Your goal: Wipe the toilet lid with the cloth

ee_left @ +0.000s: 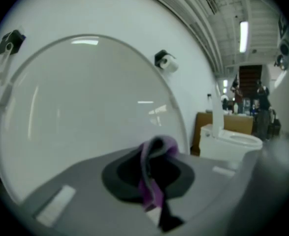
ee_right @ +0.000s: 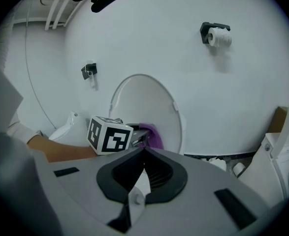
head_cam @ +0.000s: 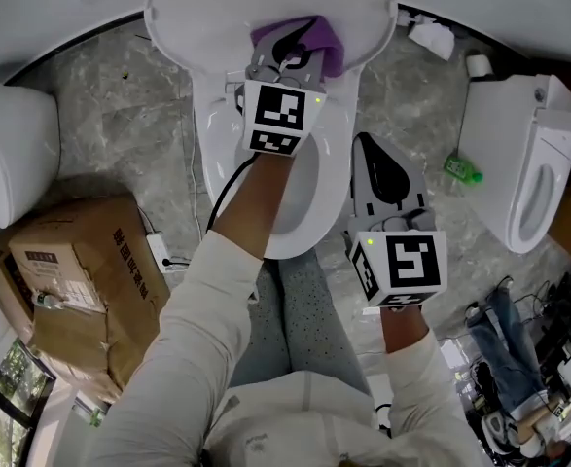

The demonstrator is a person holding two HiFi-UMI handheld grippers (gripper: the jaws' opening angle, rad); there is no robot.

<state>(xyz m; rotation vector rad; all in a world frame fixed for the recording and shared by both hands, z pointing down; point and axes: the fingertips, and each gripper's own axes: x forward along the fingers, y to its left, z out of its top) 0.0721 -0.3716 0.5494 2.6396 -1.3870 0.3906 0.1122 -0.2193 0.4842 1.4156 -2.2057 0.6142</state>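
The white toilet lid [head_cam: 207, 17] stands raised behind the seat [head_cam: 332, 178]. My left gripper [head_cam: 287, 58] is shut on a purple cloth [head_cam: 319, 45] and holds it against the lower part of the lid. In the left gripper view the cloth [ee_left: 156, 173] hangs bunched between the jaws, with the lid [ee_left: 85, 112] close ahead. My right gripper [head_cam: 365, 144] hovers over the right side of the seat, shut and empty. The right gripper view shows its closed jaws [ee_right: 143, 154], and beyond them the cloth [ee_right: 154, 136] on the lid [ee_right: 144, 102].
A cardboard box [head_cam: 81, 280] sits on the floor at the left, beside another toilet [head_cam: 8, 154]. A third toilet [head_cam: 528, 163] stands at the right, with a green bottle [head_cam: 463, 170], a paper roll [head_cam: 477, 64] and crumpled paper [head_cam: 431, 37] nearby.
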